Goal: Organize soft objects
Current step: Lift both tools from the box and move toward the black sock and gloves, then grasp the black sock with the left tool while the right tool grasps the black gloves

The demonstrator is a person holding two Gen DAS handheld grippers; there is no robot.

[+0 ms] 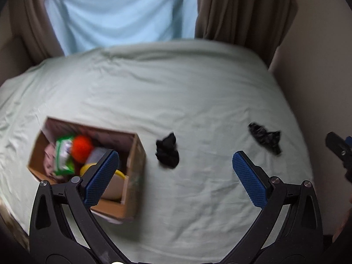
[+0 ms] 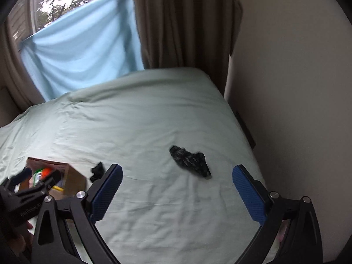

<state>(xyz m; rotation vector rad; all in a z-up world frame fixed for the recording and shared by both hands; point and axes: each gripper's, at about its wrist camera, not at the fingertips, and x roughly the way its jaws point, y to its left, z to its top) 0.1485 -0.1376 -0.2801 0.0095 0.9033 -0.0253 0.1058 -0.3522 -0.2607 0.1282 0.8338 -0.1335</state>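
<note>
Two black cloths [image 1: 167, 154] [image 2: 191, 161] lie beside a filled box [image 1: 134, 154]; both claws [image 1: 176, 177] [image 2: 177, 194] released, empty.

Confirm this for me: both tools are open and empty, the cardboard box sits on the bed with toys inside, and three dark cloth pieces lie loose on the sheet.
Not three: two. The left wrist view shows one black cloth piece beside the cardboard box and a mottled dark cloth piece further right. The left tool and right tool are open and empty.

One cardboard box [image 1: 134, 154], two dark cloth bundles [image 1: 167, 153] [image 1: 265, 137] on the bed; perhaps six items inside the box.
</note>
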